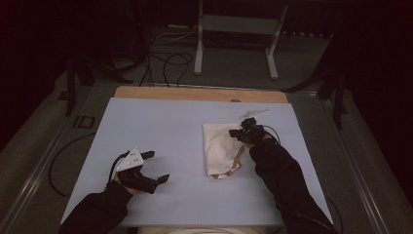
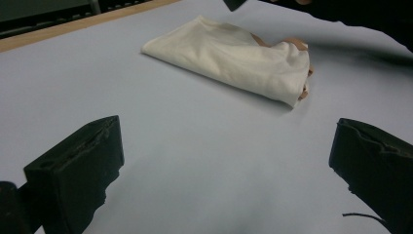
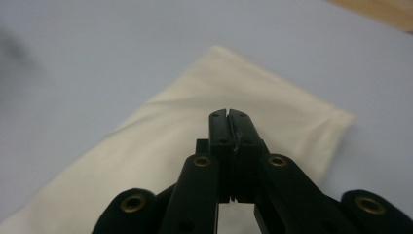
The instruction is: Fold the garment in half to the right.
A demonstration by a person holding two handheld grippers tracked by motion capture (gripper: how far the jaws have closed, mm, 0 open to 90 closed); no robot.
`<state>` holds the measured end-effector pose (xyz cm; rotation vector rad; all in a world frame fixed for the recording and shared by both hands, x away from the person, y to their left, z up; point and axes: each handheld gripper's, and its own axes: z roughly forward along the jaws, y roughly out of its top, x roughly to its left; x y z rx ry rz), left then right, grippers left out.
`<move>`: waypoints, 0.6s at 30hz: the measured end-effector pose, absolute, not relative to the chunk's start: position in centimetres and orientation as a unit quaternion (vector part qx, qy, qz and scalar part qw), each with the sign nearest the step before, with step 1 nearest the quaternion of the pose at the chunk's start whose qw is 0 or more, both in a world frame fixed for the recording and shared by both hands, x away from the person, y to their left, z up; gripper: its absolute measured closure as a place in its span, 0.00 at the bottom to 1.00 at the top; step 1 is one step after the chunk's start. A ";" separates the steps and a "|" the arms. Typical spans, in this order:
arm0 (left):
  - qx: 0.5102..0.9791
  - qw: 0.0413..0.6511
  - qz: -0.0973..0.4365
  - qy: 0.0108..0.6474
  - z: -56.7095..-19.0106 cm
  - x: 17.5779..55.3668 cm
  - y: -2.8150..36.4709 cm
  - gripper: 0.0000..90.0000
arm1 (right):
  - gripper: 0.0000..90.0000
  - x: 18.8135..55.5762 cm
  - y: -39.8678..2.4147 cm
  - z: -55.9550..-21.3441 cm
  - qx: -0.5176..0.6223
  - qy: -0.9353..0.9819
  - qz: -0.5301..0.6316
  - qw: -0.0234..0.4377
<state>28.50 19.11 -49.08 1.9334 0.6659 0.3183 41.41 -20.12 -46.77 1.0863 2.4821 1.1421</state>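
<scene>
Desk (image 1: 160,141): pale blue sheet over a wooden top, person's forearms coming in from the near edge.

Cloth (image 1: 220,146): cream, folded into a rough rectangle, lying flat on the right half of the desk. A tan or orange edge peeks out at its near corner, also seen in the left gripper view (image 2: 234,56).

Step in hand, as judged: folding the cloth. One fold looks complete, and the right gripper is between grips above it. The next move probably calls for spreading the jaws, coming down on an edge or corner of the cloth and pinching one layer cleanly without dragging the stack.

Right gripper (image 1: 242,130): over the far right part of the cloth. In its own view (image 3: 228,115) the jaws are pressed together with nothing between them, cloth lying below; contact with the cloth cannot be told.

Left gripper (image 1: 157,166): resting on the bare desk well left of the cloth, jaws spread wide, holding nothing.
</scene>
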 end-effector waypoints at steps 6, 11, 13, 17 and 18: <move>0.804 0.510 0.133 0.276 -49.0 28.5 19.1 0.00 | 1.00 37.6 -19.6 -46.7 0.342 0.848 0.397 0.084; 0.802 0.512 0.134 0.277 -49.0 28.5 19.1 0.00 | 1.00 35.1 -20.0 -47.8 0.342 0.852 0.389 0.078; 0.802 0.511 0.133 0.277 -49.0 28.5 19.2 0.00 | 1.00 34.7 -20.3 -48.3 0.344 0.853 0.383 0.081; 0.803 0.509 0.134 0.279 -49.0 28.6 19.2 0.00 | 1.00 34.2 -21.0 -49.5 0.354 0.853 0.375 0.074; 0.803 0.509 0.134 0.278 -49.0 28.6 19.2 0.00 | 1.00 34.1 -21.1 -49.7 0.356 0.854 0.373 0.072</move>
